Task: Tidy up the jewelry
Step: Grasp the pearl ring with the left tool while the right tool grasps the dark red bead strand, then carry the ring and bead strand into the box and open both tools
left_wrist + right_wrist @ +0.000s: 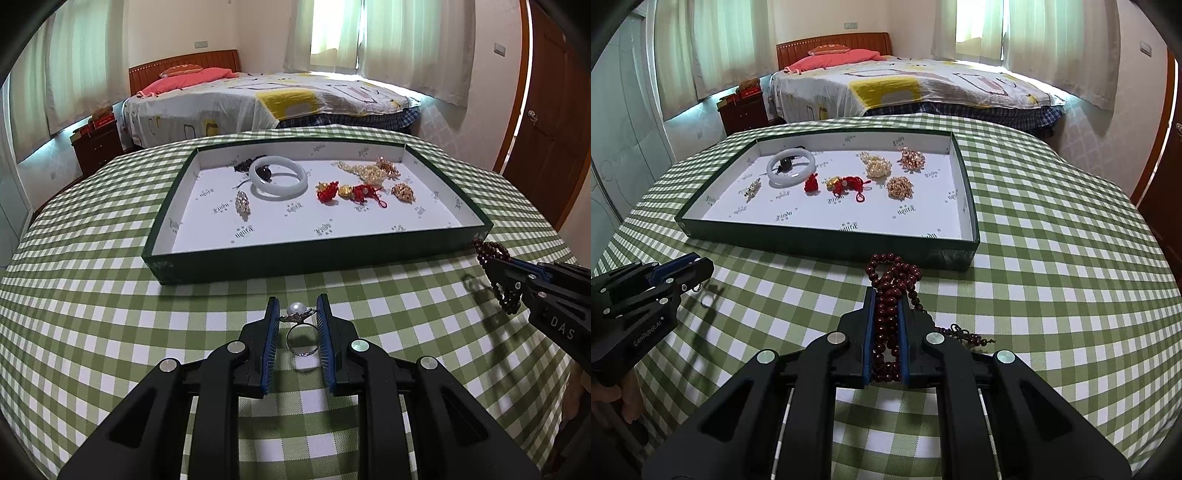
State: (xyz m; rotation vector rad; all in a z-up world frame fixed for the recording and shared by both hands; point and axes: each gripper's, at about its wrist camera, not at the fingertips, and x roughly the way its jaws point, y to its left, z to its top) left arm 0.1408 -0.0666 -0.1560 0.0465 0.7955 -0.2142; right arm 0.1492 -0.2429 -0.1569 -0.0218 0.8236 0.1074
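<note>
My left gripper [297, 310] is shut on a silver ring with a white pearl [295, 307]. The ring's band hangs between the pads, just above the green checked tablecloth [110, 295]. My right gripper [886, 299] is shut on a string of dark red wooden beads [892, 273]. The beads bunch beyond the fingertips, and a tassel end [964, 334] trails to the right. Both grippers hover in front of a shallow dark green tray [831, 243] with a white floor. Each wrist view shows the other gripper from the side: the right gripper [495, 267] and the left gripper [701, 266].
Inside the tray [295, 258] lie a white bangle [277, 177], red knotted charms [328, 191], a pearl strand [364, 171], gold chains [402, 192] and a crystal piece [242, 201]. A bed [258, 99] stands behind the table, a wooden door [546, 110] to the right.
</note>
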